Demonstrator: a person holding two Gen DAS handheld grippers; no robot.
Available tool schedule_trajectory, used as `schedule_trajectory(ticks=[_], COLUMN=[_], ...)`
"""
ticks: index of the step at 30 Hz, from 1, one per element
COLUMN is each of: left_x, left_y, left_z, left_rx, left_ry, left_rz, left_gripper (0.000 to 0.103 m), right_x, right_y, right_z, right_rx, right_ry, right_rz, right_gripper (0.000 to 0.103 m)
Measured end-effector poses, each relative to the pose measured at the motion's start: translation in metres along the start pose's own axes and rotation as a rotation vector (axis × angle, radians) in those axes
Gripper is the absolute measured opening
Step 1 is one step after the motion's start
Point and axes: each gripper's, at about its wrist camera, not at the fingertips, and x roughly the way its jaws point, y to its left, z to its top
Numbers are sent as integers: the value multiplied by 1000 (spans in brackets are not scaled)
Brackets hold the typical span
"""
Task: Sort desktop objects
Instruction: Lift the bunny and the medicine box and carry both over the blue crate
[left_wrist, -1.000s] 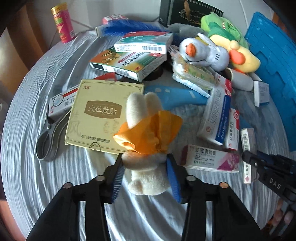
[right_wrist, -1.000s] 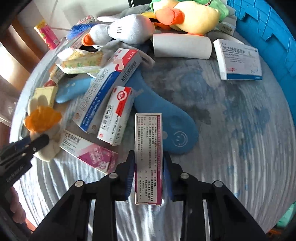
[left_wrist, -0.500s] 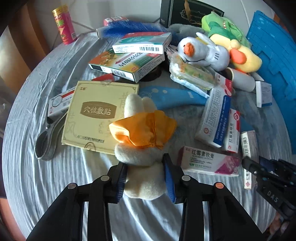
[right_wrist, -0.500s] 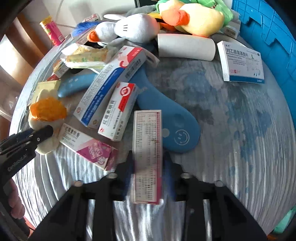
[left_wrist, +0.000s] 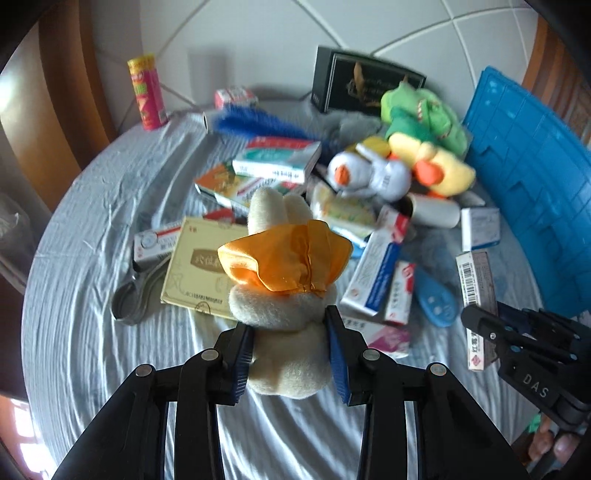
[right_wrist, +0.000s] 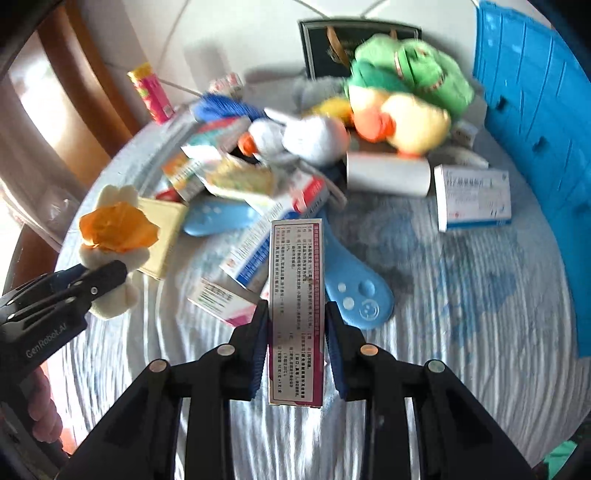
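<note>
Both claws are loaded. My left claw (left_wrist: 291, 350) is clamped on the plush rabbit (left_wrist: 284, 295), pads pinching its body just under the orange cloth, ears pointing away from me toward the far pile. My right claw (right_wrist: 295, 339) is clamped on the long box (right_wrist: 296, 310), gripped across its narrow width near the near end, so its long axis runs straight out along the fingers, the far end sticking well past the tips.

Both things look raised off the bench (left_wrist: 92, 295), though I can't be sure of the gap. Under them, the clutter sits mid-bench: more boxes, the blue spoon (right_wrist: 354, 291) just right of my long box, the white duck (left_wrist: 369, 175) and yellow duck (left_wrist: 439, 171) at the far side. The blue bin (left_wrist: 532, 192) stands along the far right edge.

My reading: the right claw is nearer that bin, the left is on the far side of the clutter from it. If the box goes there, its long axis swings right.
</note>
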Motion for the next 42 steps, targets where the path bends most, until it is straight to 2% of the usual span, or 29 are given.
schedule_trajectory(ticks=[6,15,23,28,36,42], left_x=[-35,-79,-111,-124,-141,-165], left_y=[-14,-47,-66,-73,-98,-153], left_z=[-3,-14,-26,-35,-43,-20], left_rx=[-28,-75,-85,-72,-35,29], left_ry=[-61,-146,-200,-223,-238,-318], left_rz=[30,114,135,113,45,-1], left_gripper=[36,36,36,36,36,36], right_x=[-33,-78,-113,-132,-167,-218], right_y=[11,1,-2,-3,-17,-51], right_z=[14,14,4,-7,-29,-23], right_rx=[-81,-206,-264,-261,-242,-198], right_ry=[-75,-145,-200,-222,-237,-328], right_rz=[30,89,116,64,-88,-150], right_gripper=[29,29,29,29,29,29])
